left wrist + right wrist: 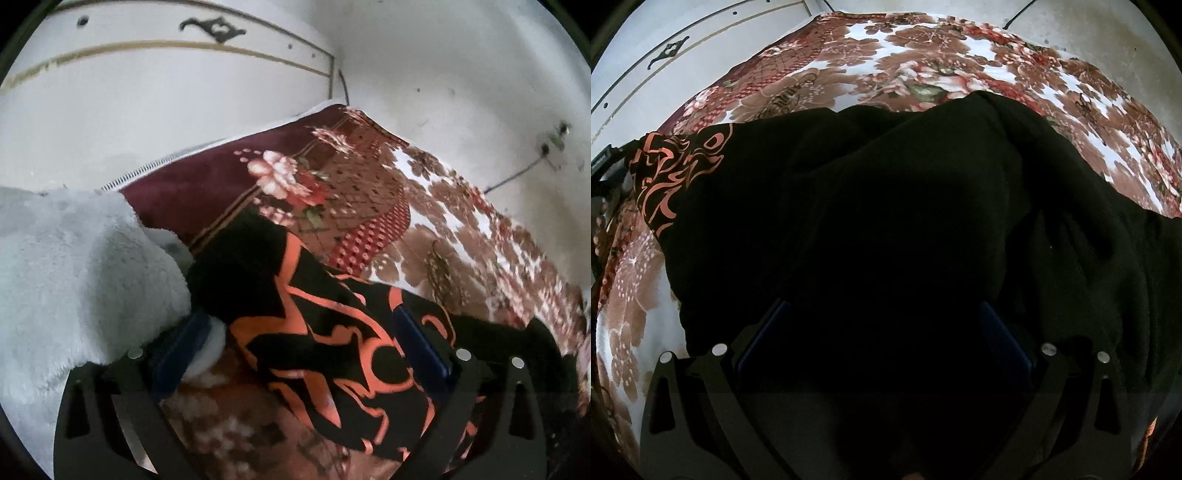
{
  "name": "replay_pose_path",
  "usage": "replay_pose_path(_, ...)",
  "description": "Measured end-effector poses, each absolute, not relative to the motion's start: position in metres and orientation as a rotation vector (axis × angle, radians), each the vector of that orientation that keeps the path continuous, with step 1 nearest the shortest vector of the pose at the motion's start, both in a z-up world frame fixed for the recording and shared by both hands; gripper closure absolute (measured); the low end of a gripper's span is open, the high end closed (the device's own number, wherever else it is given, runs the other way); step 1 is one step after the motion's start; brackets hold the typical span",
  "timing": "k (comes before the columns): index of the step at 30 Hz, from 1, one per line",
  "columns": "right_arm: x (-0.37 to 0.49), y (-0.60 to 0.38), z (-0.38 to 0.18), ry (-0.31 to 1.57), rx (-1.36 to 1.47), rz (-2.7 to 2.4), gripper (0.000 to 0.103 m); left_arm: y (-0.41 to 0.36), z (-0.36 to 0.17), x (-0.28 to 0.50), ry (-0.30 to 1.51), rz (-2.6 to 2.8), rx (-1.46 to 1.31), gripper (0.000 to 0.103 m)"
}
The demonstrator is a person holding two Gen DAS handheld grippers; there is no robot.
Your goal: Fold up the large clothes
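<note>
A large black garment (pixel 886 192) lies spread on a floral bedspread (pixel 923 55). Its orange-patterned part (pixel 325 332) runs between the fingers of my left gripper (pixel 299 314), which is open just above it. In the right wrist view that patterned part (pixel 676 173) sits at the far left edge of the garment. My right gripper (pixel 884 302) is open low over the plain black cloth, its blue pads (pixel 764 332) wide apart. The frames do not show whether either gripper touches the cloth.
A white fluffy fabric (pixel 74 266) bulges at the left, pressing over my left finger. A maroon floral pillow (pixel 229 184) lies behind the garment. A white headboard with gold trim (pixel 147 74) and a pale wall (pixel 461 74) border the bed.
</note>
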State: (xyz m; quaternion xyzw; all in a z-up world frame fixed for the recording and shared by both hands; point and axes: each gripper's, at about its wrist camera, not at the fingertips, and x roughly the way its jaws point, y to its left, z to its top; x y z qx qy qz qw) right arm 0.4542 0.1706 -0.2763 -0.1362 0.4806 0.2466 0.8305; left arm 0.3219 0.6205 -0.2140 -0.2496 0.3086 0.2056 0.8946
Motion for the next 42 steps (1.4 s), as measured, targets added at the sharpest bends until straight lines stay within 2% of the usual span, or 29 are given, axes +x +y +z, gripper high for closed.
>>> replay_pose_path(6,0.453,0.173,-0.278,1.022,-0.308,0.523,0.005,0.636,-0.231,0.341,0.692,0.472,-0.529,0.005)
replay_pose_path(10,0.453,0.174,-0.279,1.020,-0.314,0.520,0.005,0.641,-0.228,0.346,0.655,0.486,-0.564,0.007)
replay_pose_path(11,0.452,0.175,-0.280,1.018,-0.316,0.520,0.005,0.642,-0.227,0.346,0.650,0.497,-0.576,0.015)
replay_pose_path(12,0.451,0.175,-0.280,1.016,-0.320,0.521,0.005,0.642,-0.226,0.347,0.647,0.504,-0.578,0.036)
replay_pose_path(14,0.448,0.175,-0.281,1.011,-0.329,0.522,0.005,0.642,-0.226,0.351,0.668,0.517,-0.572,0.069)
replay_pose_path(16,0.446,0.174,-0.282,1.008,-0.337,0.523,0.005,0.639,-0.226,0.357,0.701,0.504,-0.559,0.072)
replay_pose_path(18,0.444,0.173,-0.282,1.005,-0.340,0.524,0.005,0.635,-0.227,0.366,0.749,0.513,-0.517,0.080)
replay_pose_path(26,0.437,0.174,-0.287,0.979,-0.369,0.511,0.005,0.625,-0.210,0.370,0.803,0.504,-0.420,0.089)
replay_pose_path(33,0.434,0.168,-0.290,0.979,-0.335,0.499,0.005,0.579,-0.140,0.358,0.717,0.478,-0.289,0.091)
replay_pose_path(42,0.425,0.176,-0.303,0.903,-0.400,0.459,0.004,0.457,-0.027,0.378,0.610,0.315,-0.154,0.091)
